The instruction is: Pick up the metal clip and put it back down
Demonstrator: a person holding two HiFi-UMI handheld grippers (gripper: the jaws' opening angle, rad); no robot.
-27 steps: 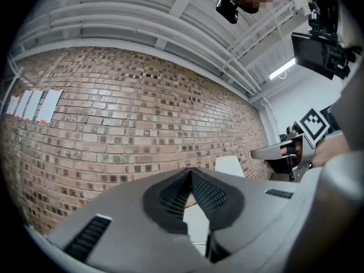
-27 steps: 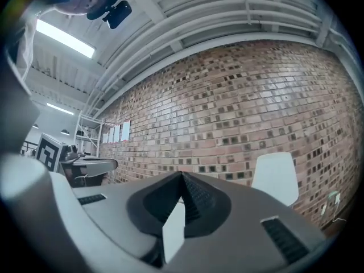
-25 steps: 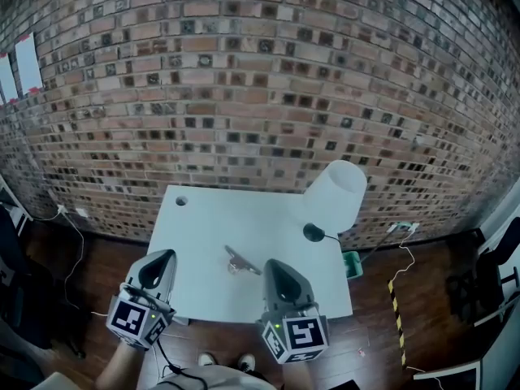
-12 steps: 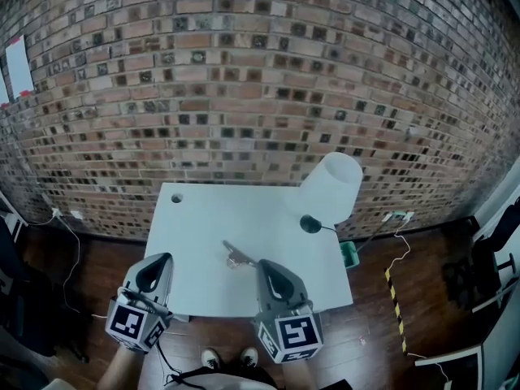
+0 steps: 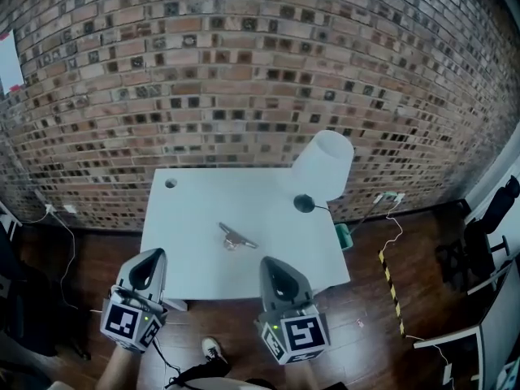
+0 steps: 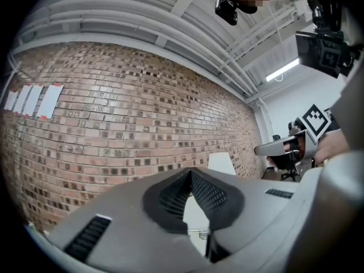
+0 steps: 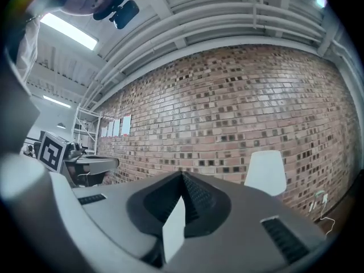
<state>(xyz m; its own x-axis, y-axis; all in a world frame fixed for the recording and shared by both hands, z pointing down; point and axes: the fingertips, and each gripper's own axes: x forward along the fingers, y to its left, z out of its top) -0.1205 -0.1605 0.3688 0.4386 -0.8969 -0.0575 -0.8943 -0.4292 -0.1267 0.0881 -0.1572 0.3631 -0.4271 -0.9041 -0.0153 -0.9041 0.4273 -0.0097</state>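
Observation:
The metal clip (image 5: 236,236) lies flat near the middle of the white table (image 5: 195,210). Neither gripper touches it. My left gripper (image 5: 153,256) hovers at the table's near left corner, its jaws closed together with nothing between them. My right gripper (image 5: 271,262) hangs over the near edge, just in front and to the right of the clip, shut and empty. In the left gripper view the fingertips (image 6: 190,172) meet, and a small metal piece, probably the clip (image 6: 199,232), shows through the slit below. The right gripper view shows pads (image 7: 182,176) pressed tip to tip.
A white lamp shade (image 5: 325,165) leans over the table's far right corner, above its dark base (image 5: 303,204). A cable hole (image 5: 170,183) sits at the far left. A green bin (image 5: 344,236), floor cables and a brick wall (image 5: 244,71) surround the table.
Both grippers have drawn back a little from the table toward the person. The clip has not moved. Both stay shut.

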